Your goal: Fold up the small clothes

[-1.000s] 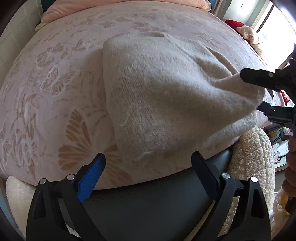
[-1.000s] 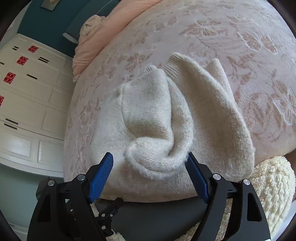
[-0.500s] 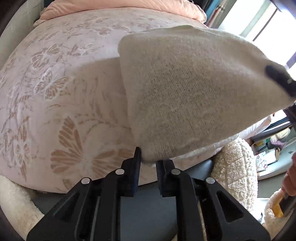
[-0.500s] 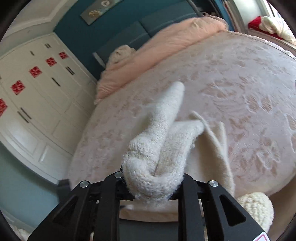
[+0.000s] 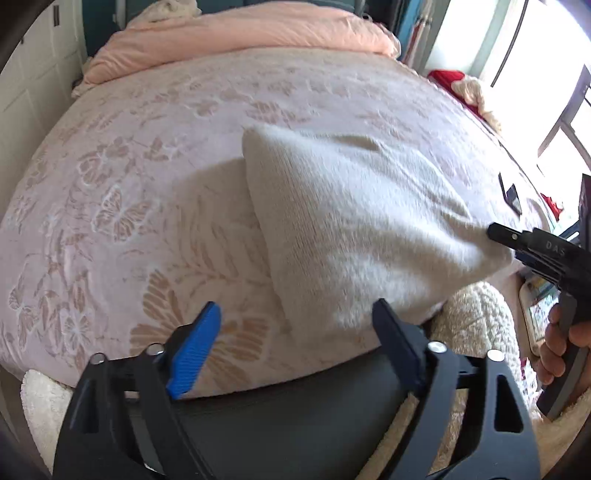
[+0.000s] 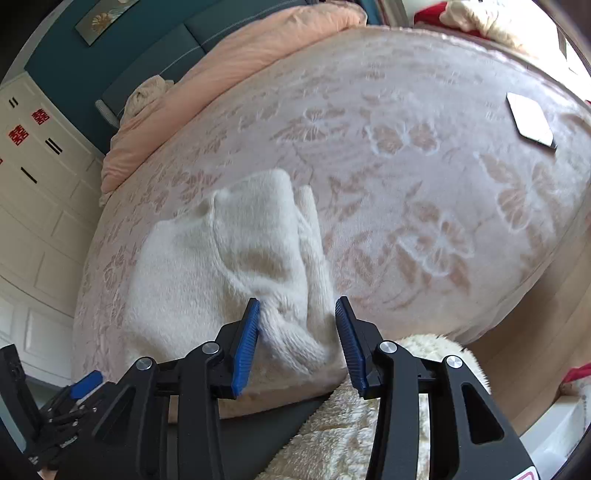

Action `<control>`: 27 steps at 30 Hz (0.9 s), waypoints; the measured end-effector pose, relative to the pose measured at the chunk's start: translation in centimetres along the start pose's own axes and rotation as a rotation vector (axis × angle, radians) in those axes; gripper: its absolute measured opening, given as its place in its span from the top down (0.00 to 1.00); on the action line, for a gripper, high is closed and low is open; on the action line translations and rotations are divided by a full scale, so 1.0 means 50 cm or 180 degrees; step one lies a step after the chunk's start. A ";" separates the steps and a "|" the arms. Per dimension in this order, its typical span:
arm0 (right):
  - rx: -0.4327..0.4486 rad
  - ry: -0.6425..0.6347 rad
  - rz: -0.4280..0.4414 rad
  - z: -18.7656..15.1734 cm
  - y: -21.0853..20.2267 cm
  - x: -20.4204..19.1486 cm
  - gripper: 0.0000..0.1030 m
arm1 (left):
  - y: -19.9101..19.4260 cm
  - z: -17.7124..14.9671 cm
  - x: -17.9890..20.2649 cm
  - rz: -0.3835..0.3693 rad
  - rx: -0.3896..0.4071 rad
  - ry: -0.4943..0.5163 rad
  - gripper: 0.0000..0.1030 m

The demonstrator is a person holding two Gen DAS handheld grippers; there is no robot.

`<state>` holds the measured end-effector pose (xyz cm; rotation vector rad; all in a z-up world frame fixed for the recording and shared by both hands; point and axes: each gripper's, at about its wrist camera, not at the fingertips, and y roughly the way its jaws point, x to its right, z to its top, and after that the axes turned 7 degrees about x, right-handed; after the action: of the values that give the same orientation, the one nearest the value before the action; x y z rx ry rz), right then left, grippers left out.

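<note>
One cream knit garment [image 5: 354,229] lay near the bed's [image 5: 122,177] foot edge — open bedspread beyond. Your left tongs [image 5: 295,328] stood wide, empty. Your right tongs [image 6: 295,339] were parted around its bunched corner — grip unclear. One phone [image 6: 530,122] lay well apart.

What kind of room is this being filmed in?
Most likely a home bedroom. A bed with a pink floral bedspread fills the view, a peach duvet is bunched at its head, and white built-in wardrobes line one wall.
</note>
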<state>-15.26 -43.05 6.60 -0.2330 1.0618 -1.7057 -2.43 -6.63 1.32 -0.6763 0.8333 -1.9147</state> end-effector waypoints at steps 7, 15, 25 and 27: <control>-0.0236 -0.0785 0.0961 -0.012 0.019 -0.244 0.83 | -0.029 0.050 -0.049 0.0335 0.0198 -0.0304 0.13; -0.0992 -0.0915 0.0704 -0.115 0.175 -0.274 0.86 | -0.049 0.033 -0.079 0.0464 0.0157 -0.0395 0.12; -0.0464 -0.0082 0.0003 0.029 0.123 -0.011 0.62 | 0.018 0.043 0.025 0.0152 -0.0006 -0.0034 0.11; -0.0603 0.0002 0.0058 0.035 0.168 0.010 0.61 | 0.052 0.049 0.062 0.0124 -0.0071 0.0091 0.11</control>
<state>-8.76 -44.73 1.24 -0.3423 1.2236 -1.5898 -0.60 -11.00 1.17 -0.6431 0.8809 -1.8865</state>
